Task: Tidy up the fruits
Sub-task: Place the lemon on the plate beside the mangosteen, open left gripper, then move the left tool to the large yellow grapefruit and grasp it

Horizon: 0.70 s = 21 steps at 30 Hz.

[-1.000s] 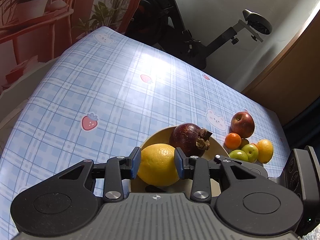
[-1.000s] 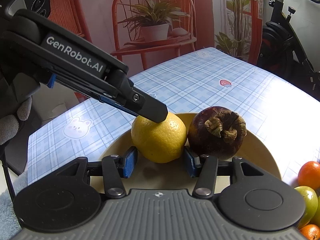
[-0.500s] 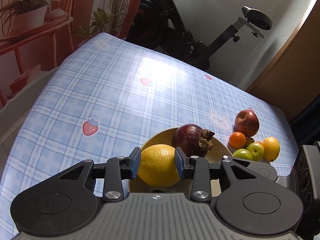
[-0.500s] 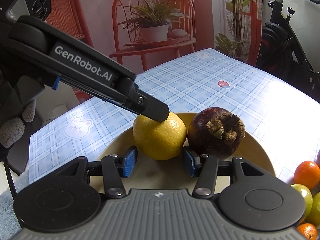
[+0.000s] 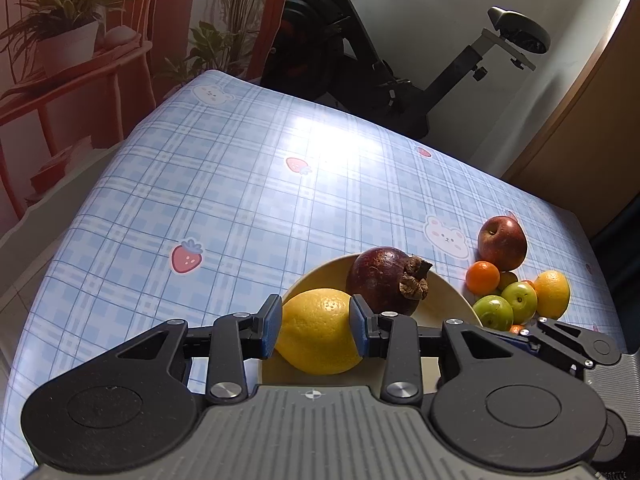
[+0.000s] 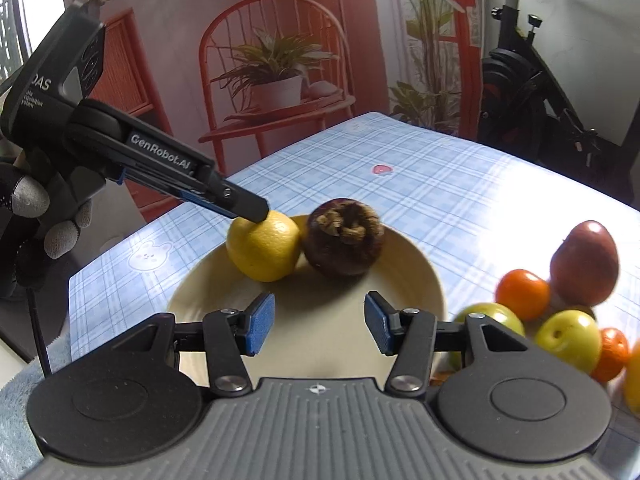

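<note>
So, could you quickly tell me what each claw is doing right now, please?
Left claw: closed on the lemon, over the plate.
Right claw: open, holding nothing.

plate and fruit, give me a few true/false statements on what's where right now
1. The left hand-held gripper is shut on the lemon. True.
2. The mangosteen lies on the cloth beside the plate. False: it is on the plate, next to the lemon.
3. The right hand-held gripper holds the apple. False: its jaws are open with nothing between them.
4. The apple is off the plate, on the tablecloth. True.
5. The plate holds three fruits. False: two.
</note>
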Each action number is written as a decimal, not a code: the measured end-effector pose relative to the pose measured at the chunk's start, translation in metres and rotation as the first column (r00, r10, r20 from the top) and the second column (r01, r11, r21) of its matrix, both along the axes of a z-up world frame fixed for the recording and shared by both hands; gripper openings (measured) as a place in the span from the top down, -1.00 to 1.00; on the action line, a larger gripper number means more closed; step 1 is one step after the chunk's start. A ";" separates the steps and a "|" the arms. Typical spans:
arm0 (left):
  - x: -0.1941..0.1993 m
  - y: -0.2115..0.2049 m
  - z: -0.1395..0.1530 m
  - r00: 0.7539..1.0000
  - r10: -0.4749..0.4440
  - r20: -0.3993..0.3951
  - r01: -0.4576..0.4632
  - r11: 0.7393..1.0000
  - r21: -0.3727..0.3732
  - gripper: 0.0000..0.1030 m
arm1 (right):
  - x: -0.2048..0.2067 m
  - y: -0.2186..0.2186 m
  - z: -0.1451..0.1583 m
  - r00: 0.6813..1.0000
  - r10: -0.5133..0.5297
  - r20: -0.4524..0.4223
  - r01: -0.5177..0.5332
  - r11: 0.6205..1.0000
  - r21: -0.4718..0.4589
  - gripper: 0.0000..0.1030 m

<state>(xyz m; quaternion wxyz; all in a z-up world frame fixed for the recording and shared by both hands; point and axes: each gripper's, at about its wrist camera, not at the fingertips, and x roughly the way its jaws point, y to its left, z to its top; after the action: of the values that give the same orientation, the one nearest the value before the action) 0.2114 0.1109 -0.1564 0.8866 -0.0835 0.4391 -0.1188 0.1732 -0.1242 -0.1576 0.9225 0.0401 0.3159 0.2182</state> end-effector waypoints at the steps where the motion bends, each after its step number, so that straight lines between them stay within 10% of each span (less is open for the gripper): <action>1: -0.001 0.000 0.000 1.000 0.002 0.001 -0.002 1.000 0.003 0.23 | -0.004 -0.010 0.001 1.000 -0.020 0.004 0.020 1.000 0.001 -0.03; 21: -0.014 -0.030 0.028 0.989 0.113 0.097 -0.114 0.993 0.002 0.25 | -0.069 -0.174 -0.001 0.906 -0.420 0.046 0.417 0.907 0.064 -0.04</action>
<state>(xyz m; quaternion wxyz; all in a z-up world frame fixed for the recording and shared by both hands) 0.1976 0.0806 -0.1282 0.9125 -0.0994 0.3906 -0.0704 0.1043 -0.2980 -0.1584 0.9553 0.1246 0.2669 0.0247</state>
